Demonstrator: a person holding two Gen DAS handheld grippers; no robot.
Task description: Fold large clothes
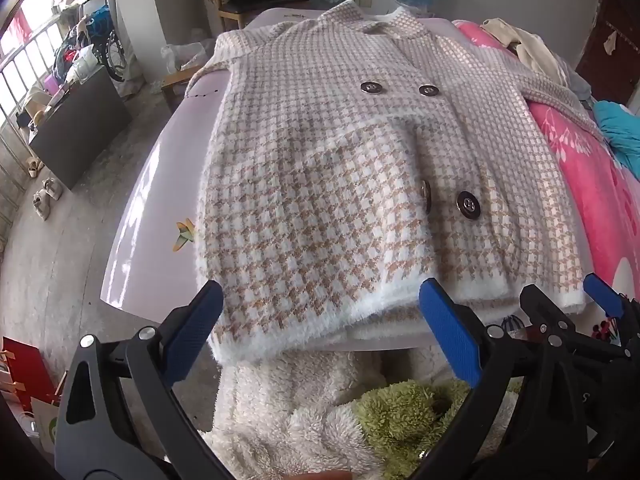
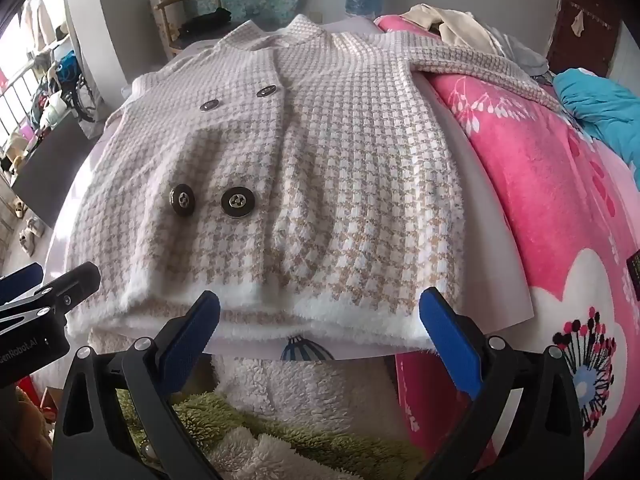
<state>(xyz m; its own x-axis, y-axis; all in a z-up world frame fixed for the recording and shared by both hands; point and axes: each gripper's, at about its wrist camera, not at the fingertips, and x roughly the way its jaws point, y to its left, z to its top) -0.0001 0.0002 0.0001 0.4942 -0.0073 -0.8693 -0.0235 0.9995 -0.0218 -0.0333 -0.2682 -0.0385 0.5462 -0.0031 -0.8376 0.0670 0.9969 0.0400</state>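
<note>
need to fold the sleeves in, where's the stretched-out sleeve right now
In the right wrist view the sleeve runs off the coat's upper right shoulder, draped across the pink blanket toward the blue cloth.

Daylight enters from the window (image 1: 24, 40) at far left, blown out to white, and throws pale glare on the glossy board (image 1: 136, 216). Soft shadows fall across the checked coat (image 2: 320, 168). Fisheye bending curves every edge, and dark vignetting fills the corners.

Tan-and-white houndstooth coat (image 1: 320, 168), dark metallic buttons (image 2: 238, 201), pink floral blanket (image 2: 540, 184), blue-padded hand-held gripper (image 1: 320, 320)
</note>
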